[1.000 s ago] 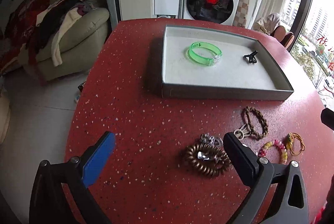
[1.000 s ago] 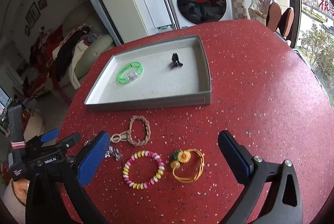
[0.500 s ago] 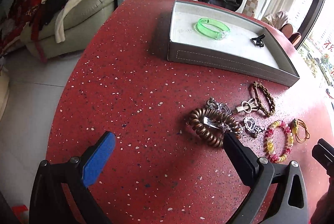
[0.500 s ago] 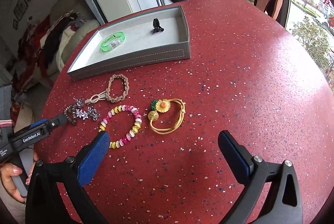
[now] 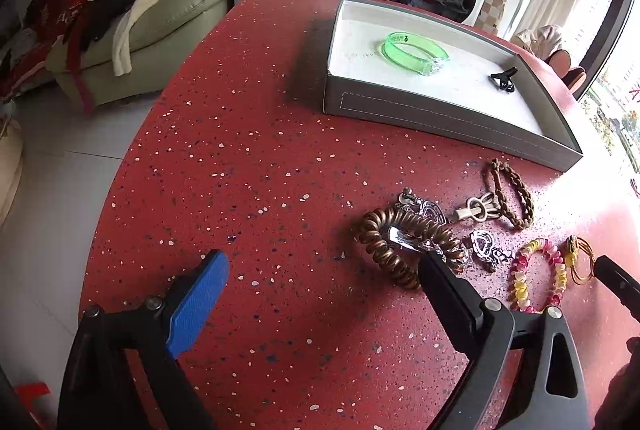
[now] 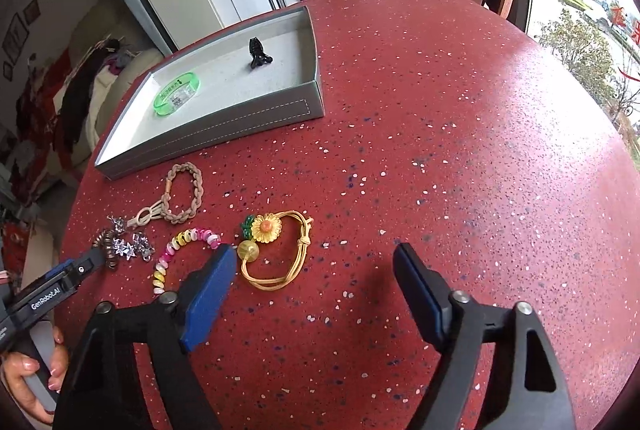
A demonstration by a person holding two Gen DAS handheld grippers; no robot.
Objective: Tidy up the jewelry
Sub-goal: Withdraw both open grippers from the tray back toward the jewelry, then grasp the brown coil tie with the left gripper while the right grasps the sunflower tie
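Five loose pieces are sitting on the red table (image 6: 440, 109) in front of the tray (image 6: 224, 129); the green bangle (image 6: 177, 97) and black clip (image 6: 258, 54) are lying inside it. Right gripper (image 6: 316, 270), jaws apart, is lining up near the sunflower bracelet (image 6: 276, 250); left gripper (image 5: 324, 278), also apart, is hovering by the coil bracelet (image 5: 400, 242). Looks like approach phase: next, straddle, close, lift.

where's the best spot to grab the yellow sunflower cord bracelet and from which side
Probably the bare cord loop at the near end of the sunflower bracelet, coming straight down from above with one finger inside the loop and one outside. It lies flat on the red table, and the flower and bead bunch at the far left end. The open right gripper is closest.
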